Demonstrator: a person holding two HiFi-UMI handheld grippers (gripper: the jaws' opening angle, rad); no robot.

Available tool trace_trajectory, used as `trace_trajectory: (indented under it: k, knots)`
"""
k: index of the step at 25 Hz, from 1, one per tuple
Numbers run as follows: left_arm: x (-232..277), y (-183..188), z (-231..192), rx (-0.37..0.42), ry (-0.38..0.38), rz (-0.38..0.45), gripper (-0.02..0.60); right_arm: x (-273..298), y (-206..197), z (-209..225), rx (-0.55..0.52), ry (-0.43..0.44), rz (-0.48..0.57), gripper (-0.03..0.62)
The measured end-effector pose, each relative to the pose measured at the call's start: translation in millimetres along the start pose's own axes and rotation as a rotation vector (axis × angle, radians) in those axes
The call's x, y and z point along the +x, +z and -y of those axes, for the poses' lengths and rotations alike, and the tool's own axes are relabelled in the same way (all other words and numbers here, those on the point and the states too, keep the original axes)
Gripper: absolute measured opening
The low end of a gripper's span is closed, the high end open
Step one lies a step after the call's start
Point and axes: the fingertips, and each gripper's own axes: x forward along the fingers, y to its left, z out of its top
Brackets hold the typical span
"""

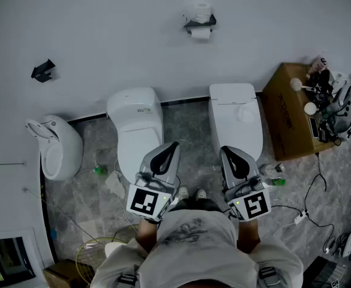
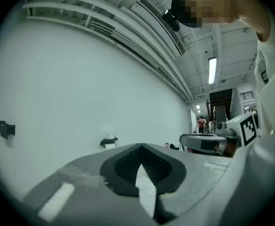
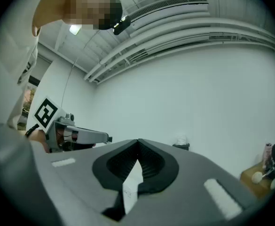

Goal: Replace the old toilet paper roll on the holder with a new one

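Note:
The black toilet paper holder (image 1: 199, 24) hangs on the white wall far ahead. A white roll (image 1: 201, 9) stands on top of it and a strip of paper (image 1: 201, 33) hangs below. The same holder shows small in the left gripper view (image 2: 109, 141) and the right gripper view (image 3: 181, 143). My left gripper (image 1: 174, 144) and right gripper (image 1: 223, 150) are held side by side close to my body, pointing level at the wall, well short of the holder. Both are shut with nothing between the jaws (image 2: 141, 146) (image 3: 138, 141).
Two white toilets (image 1: 136, 122) (image 1: 236, 116) stand against the wall below the holder, with a urinal (image 1: 58, 149) at the left. A cardboard box (image 1: 286, 110) with small items stands at the right. A black bracket (image 1: 43, 71) is on the wall. Bottles (image 1: 272, 171) and cables lie on the floor.

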Motion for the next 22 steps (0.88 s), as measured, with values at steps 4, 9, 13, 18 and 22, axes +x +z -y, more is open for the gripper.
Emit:
trace_trajectory:
  k: [4, 9, 13, 18, 22]
  knots:
    - [3.6, 2.2, 16.5, -0.001, 0.022, 0.000, 0.002, -10.4, 5.4, 17.4, -0.007, -0.016, 0.015, 0.002]
    - [6.9, 1.0, 23.5, 0.005, 0.070, -0.016, 0.002, -14.1, 7.1, 32.3, -0.020, -0.017, 0.015, 0.002]
    - [13.4, 0.7, 22.4, 0.020, 0.087, -0.019, 0.002, -8.8, 6.9, 40.0, -0.012, -0.002, 0.015, 0.002]
    - [31.8, 1.2, 11.3, 0.034, 0.094, -0.031, 0.002, 6.6, 4.8, 53.0, -0.009, 0.000, 0.013, 0.002]
    - [52.8, -4.0, -4.8, 0.041, 0.074, -0.025, 0.002, 27.6, -6.2, 65.5, -0.014, -0.018, -0.006, 0.002]
